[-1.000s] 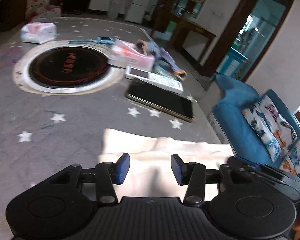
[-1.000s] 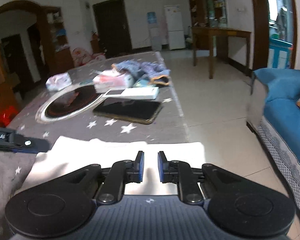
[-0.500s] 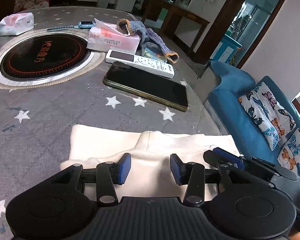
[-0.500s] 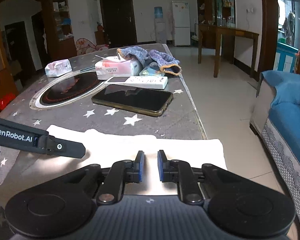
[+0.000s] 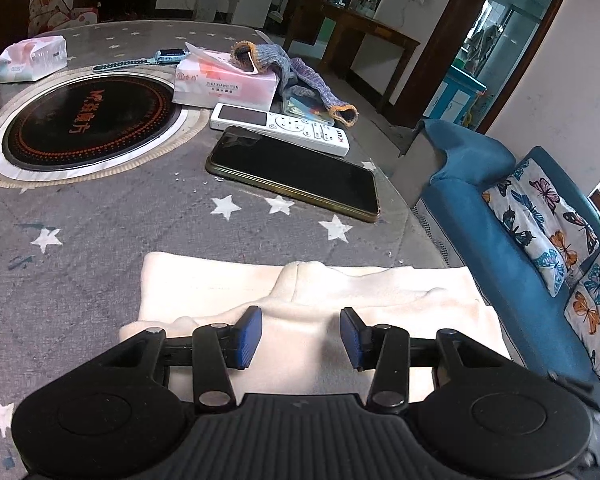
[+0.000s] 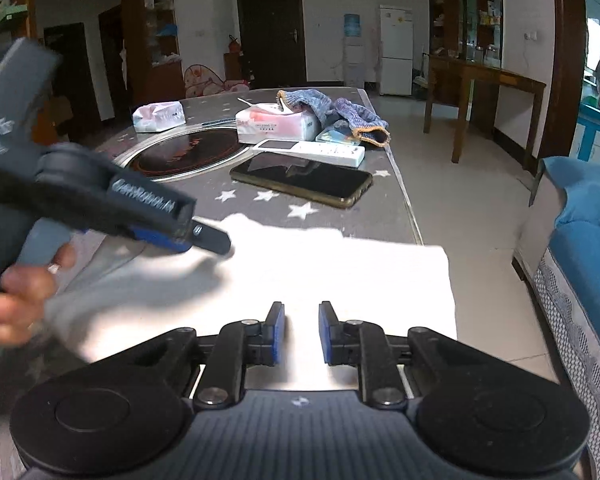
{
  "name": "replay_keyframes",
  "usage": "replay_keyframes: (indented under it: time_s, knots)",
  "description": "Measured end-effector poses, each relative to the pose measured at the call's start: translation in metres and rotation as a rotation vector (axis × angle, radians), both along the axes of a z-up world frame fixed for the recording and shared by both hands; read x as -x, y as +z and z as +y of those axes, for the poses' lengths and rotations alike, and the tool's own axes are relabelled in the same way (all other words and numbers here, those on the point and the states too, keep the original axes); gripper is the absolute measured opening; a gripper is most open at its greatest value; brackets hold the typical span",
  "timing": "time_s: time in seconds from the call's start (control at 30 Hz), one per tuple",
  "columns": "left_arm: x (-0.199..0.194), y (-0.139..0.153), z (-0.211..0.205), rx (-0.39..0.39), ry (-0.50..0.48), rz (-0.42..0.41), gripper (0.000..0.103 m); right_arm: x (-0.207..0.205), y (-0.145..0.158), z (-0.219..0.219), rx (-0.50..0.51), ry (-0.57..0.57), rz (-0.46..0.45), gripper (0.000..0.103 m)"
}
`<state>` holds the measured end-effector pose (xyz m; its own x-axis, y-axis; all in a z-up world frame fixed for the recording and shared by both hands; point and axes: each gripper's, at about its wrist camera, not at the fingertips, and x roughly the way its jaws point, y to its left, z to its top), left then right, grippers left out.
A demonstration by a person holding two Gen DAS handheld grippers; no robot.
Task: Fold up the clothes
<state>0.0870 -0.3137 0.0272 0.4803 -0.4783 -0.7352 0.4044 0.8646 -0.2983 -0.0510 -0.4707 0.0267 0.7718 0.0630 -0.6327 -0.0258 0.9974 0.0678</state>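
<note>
Cream garment lying flat at near edge of star-patterned desk. Left hand-held gripper half open, empty, above it; right hand-held gripper narrow, opening, empty. Best pinching both near corners evenly before folding away.

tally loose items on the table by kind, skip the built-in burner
Cream garment: 1
Tissue packs: 2 (pink box, small pack)
Phone: 1
Remote: 1
Knit blue garment: 1
Watch: 1
Flat colourful packet: 1
Total: 8
</note>
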Motion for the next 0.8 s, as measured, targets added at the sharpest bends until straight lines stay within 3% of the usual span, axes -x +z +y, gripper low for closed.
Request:
replay_keyframes:
  time_s: [0.23, 0.43, 0.8]
  knots:
    - [0.000, 0.000, -0.001, -0.004, 0.009, -0.002, 0.047, 0.044, -0.001, -0.007, -0.003, -0.019, -0.020, 0.028]
    - [0.003, 0.004, 0.005, 0.006, 0.015, 0.015, 0.047, 0.056, 0.004, -0.010, 0.014, -0.019, -0.008, 0.031]
    - [0.056, 0.016, 0.050, -0.015, -0.065, -0.071, 0.047, 0.003, 0.016, 0.008, -0.028, 0.023, -0.023, 0.031]
